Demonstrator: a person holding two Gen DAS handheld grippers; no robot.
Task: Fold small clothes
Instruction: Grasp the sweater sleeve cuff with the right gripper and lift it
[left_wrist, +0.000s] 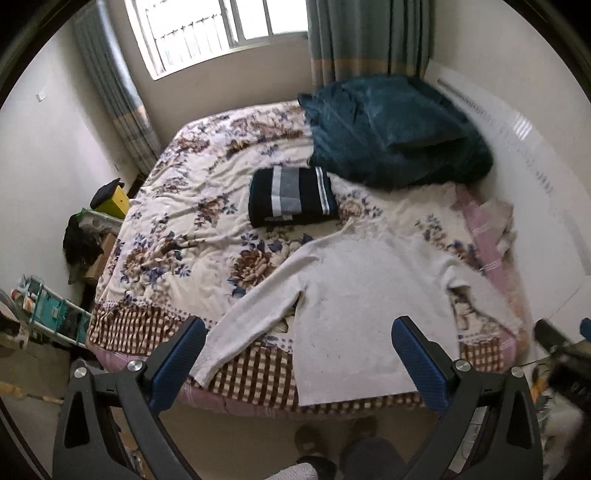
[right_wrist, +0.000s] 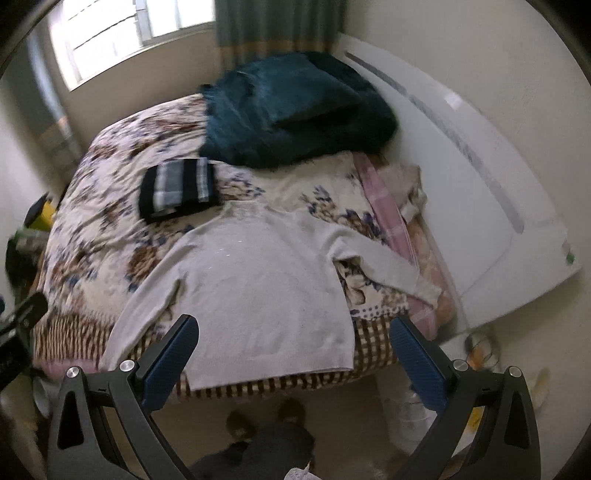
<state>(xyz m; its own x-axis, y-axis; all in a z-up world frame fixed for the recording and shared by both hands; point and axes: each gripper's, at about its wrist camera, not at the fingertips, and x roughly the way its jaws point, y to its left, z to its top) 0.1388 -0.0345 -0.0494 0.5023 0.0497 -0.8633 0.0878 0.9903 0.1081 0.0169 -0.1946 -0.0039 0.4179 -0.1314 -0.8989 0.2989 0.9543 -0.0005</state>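
Both your left claw (left_wrist: 299, 363) and right claw (right_wrist: 293, 360) hang wide open, empty. The white sweater (left_wrist: 364, 306) overhangs the bed's (left_wrist: 192, 206) near edge; a one-sided tug could drag it off.

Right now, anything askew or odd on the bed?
Slightly. The white sweater lies flat, but its hem hangs past the bed edge, and one sleeve is crumpled toward the pink bedding. The striped garment is already folded.
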